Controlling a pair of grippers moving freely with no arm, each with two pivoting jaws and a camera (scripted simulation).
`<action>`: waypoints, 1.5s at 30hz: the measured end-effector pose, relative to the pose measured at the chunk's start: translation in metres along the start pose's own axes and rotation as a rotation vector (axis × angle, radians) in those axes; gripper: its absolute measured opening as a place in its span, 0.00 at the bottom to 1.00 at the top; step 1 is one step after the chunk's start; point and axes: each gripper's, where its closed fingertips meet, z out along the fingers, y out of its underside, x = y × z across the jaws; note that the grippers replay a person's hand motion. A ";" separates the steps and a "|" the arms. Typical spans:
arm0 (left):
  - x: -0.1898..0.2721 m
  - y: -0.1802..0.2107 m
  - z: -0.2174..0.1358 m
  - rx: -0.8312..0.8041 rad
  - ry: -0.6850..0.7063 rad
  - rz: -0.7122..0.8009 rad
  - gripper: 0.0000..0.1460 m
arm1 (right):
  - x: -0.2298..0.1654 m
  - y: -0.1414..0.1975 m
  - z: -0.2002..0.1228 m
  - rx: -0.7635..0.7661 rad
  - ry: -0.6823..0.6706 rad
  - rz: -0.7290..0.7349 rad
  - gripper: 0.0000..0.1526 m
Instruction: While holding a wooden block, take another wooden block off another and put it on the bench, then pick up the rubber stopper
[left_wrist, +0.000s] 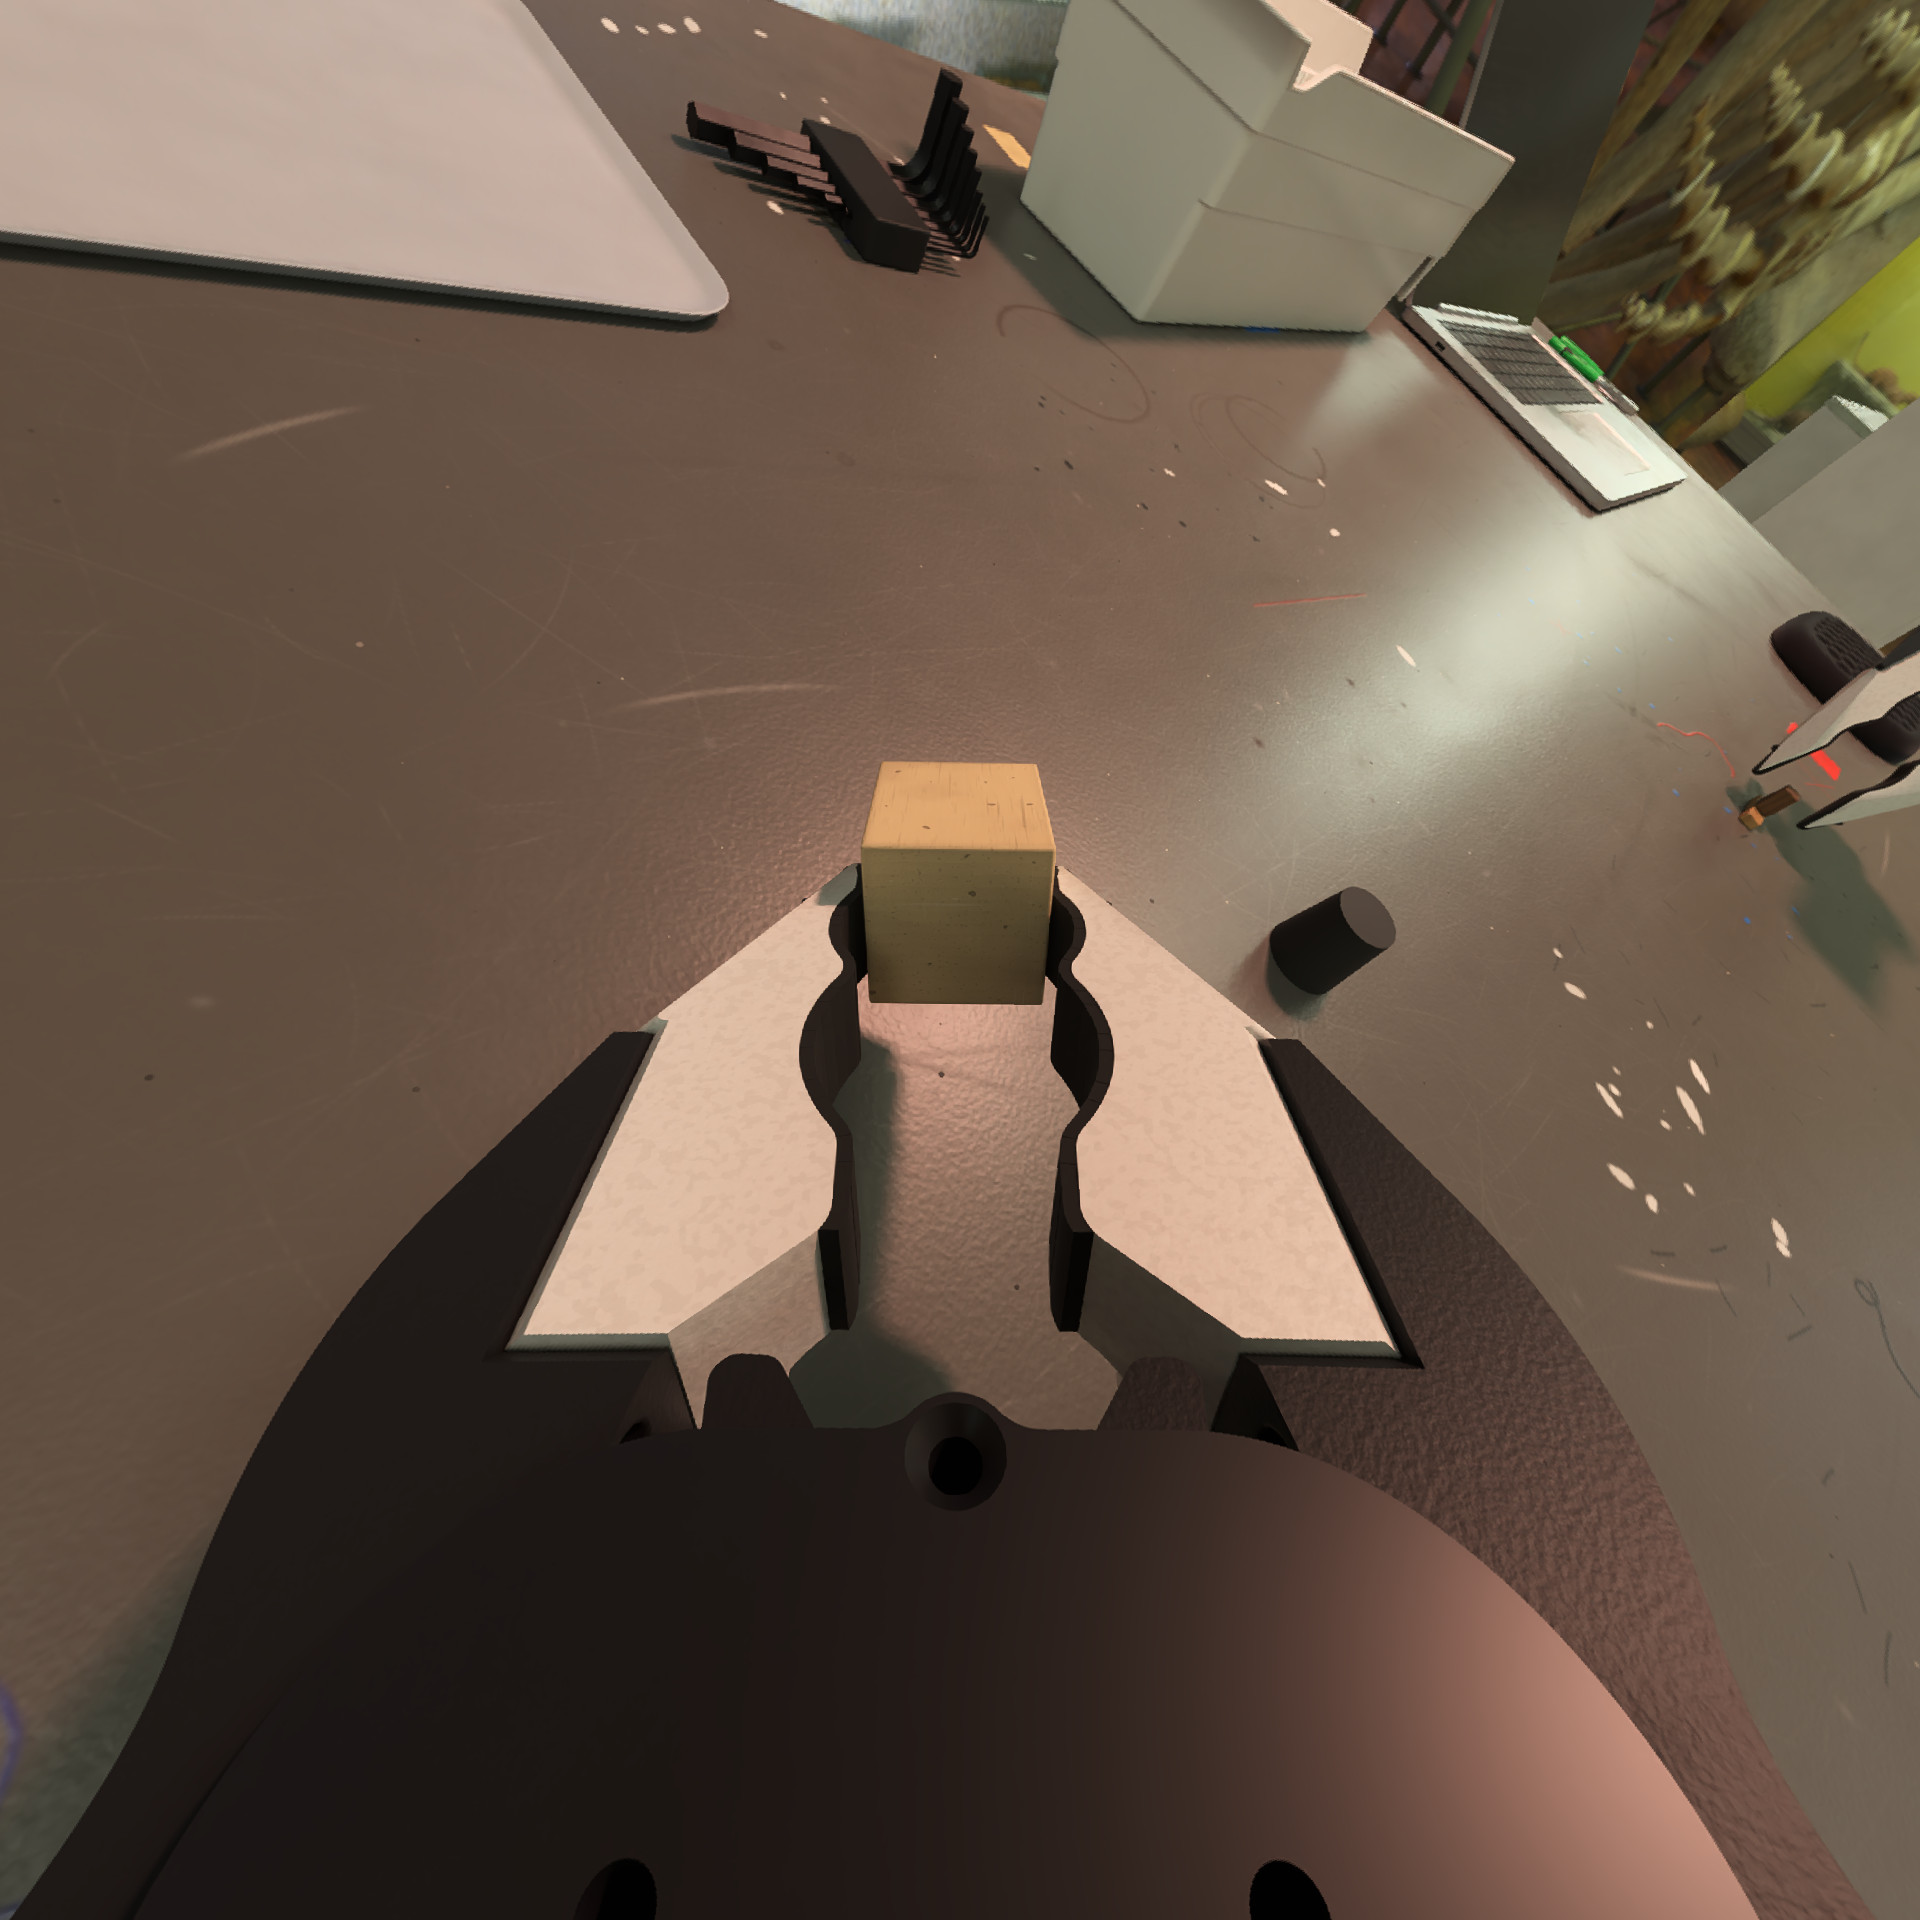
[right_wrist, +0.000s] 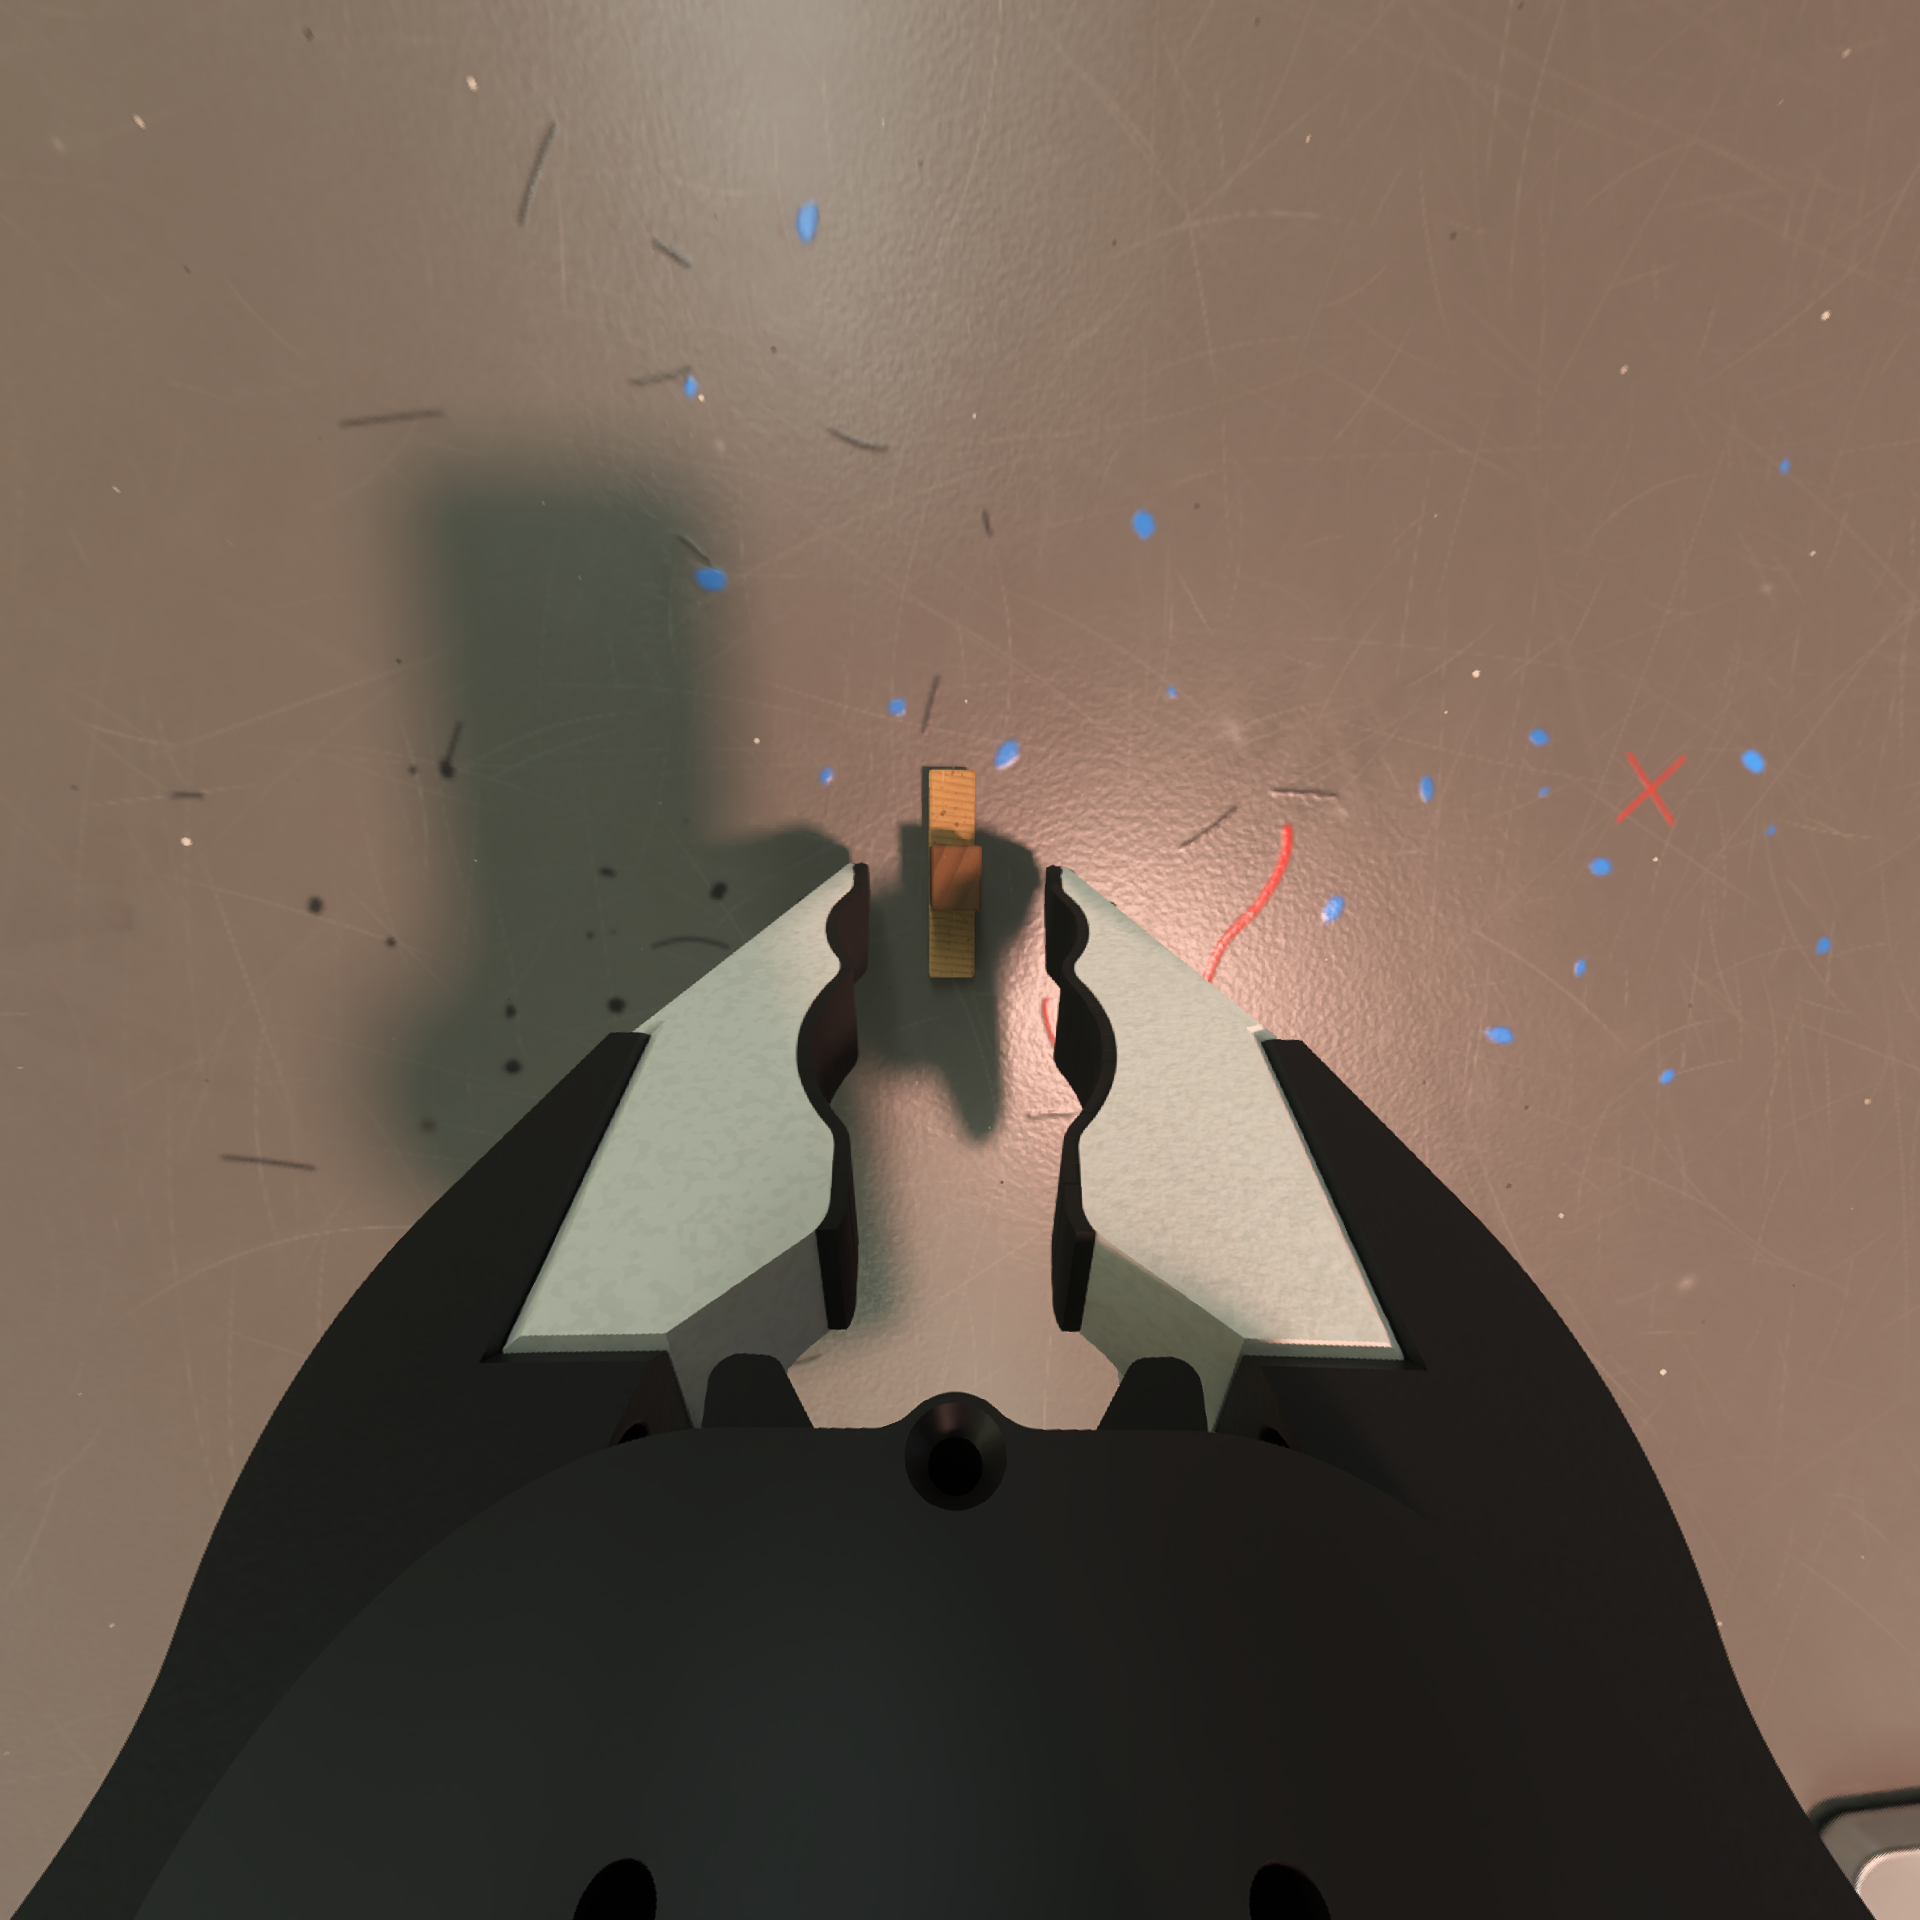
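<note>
My left gripper (left_wrist: 956, 914) is shut on a pale wooden cube (left_wrist: 956, 883), held above the grey bench (left_wrist: 520, 623). A black rubber stopper (left_wrist: 1330, 940) lies on its side on the bench just right of it. My right gripper (right_wrist: 951, 904) is open and points down over a small stack: a reddish-brown wooden block (right_wrist: 956, 876) lies on a longer yellow wooden block (right_wrist: 953, 940). The stack sits between and below the fingertips, untouched. The right gripper (left_wrist: 1860, 769) and the small stack (left_wrist: 1761, 810) also show at the far right of the left wrist view.
A white mat (left_wrist: 312, 145) lies at the back left. A black hex key set (left_wrist: 862, 177), a white box (left_wrist: 1247, 177) and a laptop (left_wrist: 1538, 395) stand at the back. A red cross mark (right_wrist: 1650, 790) is on the bench.
</note>
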 end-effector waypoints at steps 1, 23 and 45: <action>0.000 0.000 0.000 -0.002 -0.001 0.000 0.22 | 0.000 0.002 0.002 -0.010 0.004 -0.004 0.20; 0.027 -0.002 -0.009 0.070 0.151 -0.022 0.22 | 0.011 -0.091 -0.060 0.089 0.376 0.182 0.06; 0.070 0.013 -0.030 0.082 0.340 0.003 0.22 | 0.033 -0.396 0.168 0.341 0.340 0.074 0.06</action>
